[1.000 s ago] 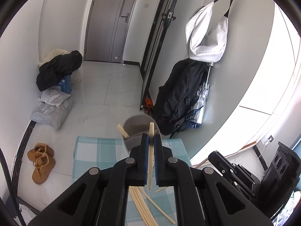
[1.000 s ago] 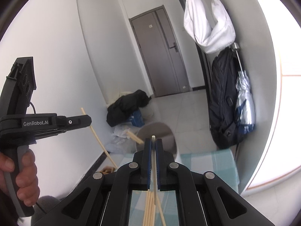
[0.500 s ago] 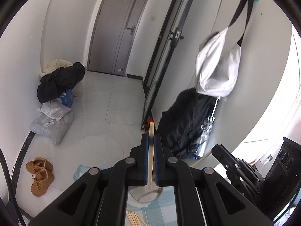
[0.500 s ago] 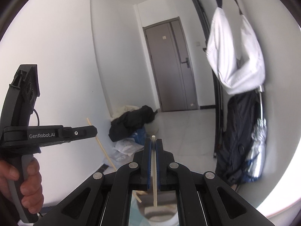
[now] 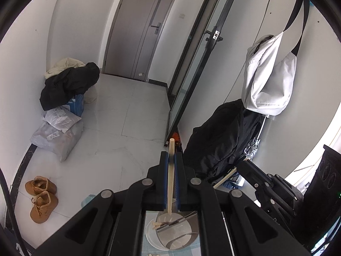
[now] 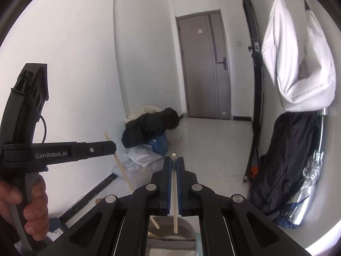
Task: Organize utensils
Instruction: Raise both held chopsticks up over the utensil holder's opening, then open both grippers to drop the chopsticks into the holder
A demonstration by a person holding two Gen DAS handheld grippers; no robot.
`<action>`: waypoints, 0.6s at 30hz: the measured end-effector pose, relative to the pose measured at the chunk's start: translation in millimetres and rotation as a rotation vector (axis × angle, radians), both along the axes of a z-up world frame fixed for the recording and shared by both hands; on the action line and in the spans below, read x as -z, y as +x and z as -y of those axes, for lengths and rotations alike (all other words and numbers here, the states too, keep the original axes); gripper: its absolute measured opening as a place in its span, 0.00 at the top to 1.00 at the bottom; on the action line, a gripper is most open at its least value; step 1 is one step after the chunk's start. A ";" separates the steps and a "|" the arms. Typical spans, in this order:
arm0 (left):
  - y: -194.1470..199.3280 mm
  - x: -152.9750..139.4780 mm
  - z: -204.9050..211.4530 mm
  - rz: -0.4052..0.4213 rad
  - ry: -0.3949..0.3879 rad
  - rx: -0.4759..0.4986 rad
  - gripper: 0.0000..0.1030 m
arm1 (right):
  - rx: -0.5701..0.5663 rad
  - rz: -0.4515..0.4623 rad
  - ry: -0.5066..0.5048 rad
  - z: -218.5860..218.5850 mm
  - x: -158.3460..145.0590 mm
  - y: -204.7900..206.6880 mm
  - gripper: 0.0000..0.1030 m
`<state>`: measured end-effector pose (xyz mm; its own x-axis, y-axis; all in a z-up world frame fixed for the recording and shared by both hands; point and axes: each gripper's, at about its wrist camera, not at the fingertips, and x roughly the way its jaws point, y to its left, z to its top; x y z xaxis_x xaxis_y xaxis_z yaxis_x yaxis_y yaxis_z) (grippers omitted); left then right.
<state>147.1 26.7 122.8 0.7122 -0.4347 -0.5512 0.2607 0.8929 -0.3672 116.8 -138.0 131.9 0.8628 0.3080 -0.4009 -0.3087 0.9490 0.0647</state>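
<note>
Filling the lower middle of the left wrist view, the round container (image 5: 177,234) has a smooth, shiny grey inside and a pale rim, and it stands on a blue-checked cloth (image 5: 191,250); a few pale wooden sticks already lie inside it. The matte black left gripper (image 5: 170,160), with blue pads on its inner faces, is pressed together on a slim, straight, round-ended wooden chopstick (image 5: 170,183). That chopstick runs lengthwise between the fingers, its top poking just past the tips and its lower end hanging above the container's mouth. In the right wrist view the right gripper (image 6: 173,164) is likewise clamped on a second chopstick (image 6: 174,194), thinner and paler, standing nearly upright with its lower end just over the container's rim. A hand (image 6: 32,209) grips the left tool's handle at the left edge there.
</note>
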 end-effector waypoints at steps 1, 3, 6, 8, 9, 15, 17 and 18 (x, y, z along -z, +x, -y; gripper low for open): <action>1.1 0.8 0.8 0.002 0.002 0.000 0.99 | -0.003 -0.010 0.000 0.6 3.3 3.2 0.97; 5.1 5.4 1.1 -0.002 -0.014 0.014 0.99 | -0.022 -0.030 -0.010 -0.4 9.5 8.8 0.97; 8.6 14.4 3.5 -0.018 -0.008 0.027 0.99 | -0.053 -0.049 -0.031 -2.7 17.3 10.5 0.97; 10.8 21.6 5.8 -0.038 0.000 0.028 0.99 | -0.071 -0.073 -0.039 -4.0 24.4 13.2 0.97; 11.5 24.6 6.3 -0.048 0.004 0.032 0.99 | -0.074 -0.089 -0.046 -5.1 29.3 14.6 0.96; 9.8 40.5 8.4 -0.093 0.055 0.051 0.98 | -0.096 -0.165 -0.019 -4.3 51.9 19.3 0.94; 7.5 41.0 5.8 -0.106 0.077 0.025 0.97 | -0.091 -0.186 -0.004 -3.0 56.0 21.0 0.89; 6.5 40.4 4.2 -0.111 0.071 0.023 0.96 | -0.086 -0.190 0.010 -0.6 57.2 20.2 0.88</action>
<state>153.6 22.5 82.4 0.6351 -0.4071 -0.6564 0.2425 0.9120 -0.3309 137.0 -137.3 74.8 0.7419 0.3825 -0.5506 -0.3703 0.9184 0.1391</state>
